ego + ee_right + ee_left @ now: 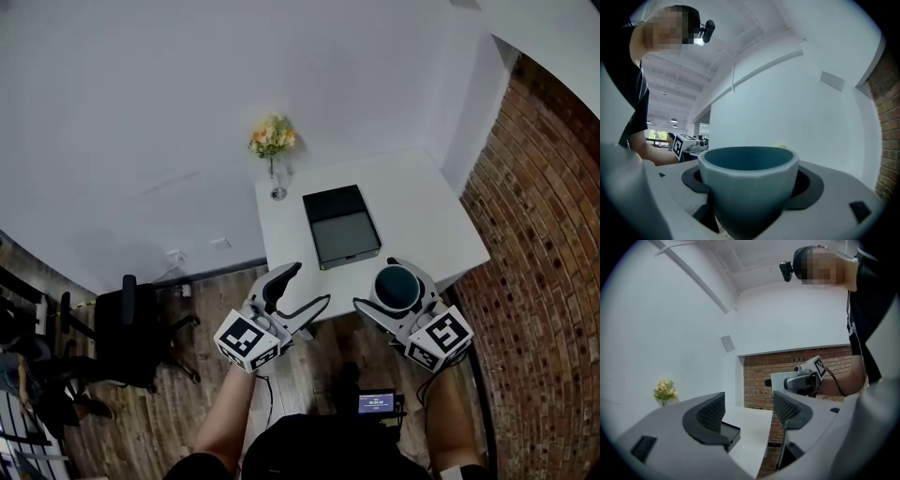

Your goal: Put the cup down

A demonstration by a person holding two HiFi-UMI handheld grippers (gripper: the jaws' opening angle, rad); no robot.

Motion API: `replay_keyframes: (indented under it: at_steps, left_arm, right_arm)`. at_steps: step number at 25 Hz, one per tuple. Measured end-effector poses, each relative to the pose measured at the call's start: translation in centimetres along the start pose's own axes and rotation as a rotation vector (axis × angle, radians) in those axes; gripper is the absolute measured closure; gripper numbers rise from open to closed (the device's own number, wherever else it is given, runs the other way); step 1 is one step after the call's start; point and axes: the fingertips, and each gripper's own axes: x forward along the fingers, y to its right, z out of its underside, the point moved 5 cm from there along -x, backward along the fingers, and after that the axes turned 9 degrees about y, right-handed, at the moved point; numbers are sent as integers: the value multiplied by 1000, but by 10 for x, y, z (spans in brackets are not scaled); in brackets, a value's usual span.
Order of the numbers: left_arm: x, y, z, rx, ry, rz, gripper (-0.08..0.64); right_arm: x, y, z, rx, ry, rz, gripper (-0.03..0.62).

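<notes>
A teal cup [397,286] sits upright between the jaws of my right gripper [397,291], which is shut on it, just over the front edge of the white table [422,206]. In the right gripper view the cup [747,183] fills the middle, with the dark pads [808,187] against its sides. My left gripper [309,284] hovers at the table's front left edge. Its jaws stand apart with nothing between them; in the left gripper view only the table [750,427] shows through the gap of the left gripper [750,411].
A black tray [342,225] lies mid-table and a vase of flowers [273,141] stands at the back left corner. A brick wall [544,234] runs along the right. A black office chair [131,333] stands on the wood floor at left.
</notes>
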Motion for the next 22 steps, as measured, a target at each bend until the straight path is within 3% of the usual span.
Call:
replay_keyframes:
  at_steps: [10, 22]
  left_arm:
    - [57, -31, 3, 10, -8, -77, 232]
    - [74, -60, 11, -8, -19, -93, 232]
  right_arm:
    - [30, 72, -6, -2, 5, -88, 172]
    - [62, 94, 8, 1, -16, -129, 173]
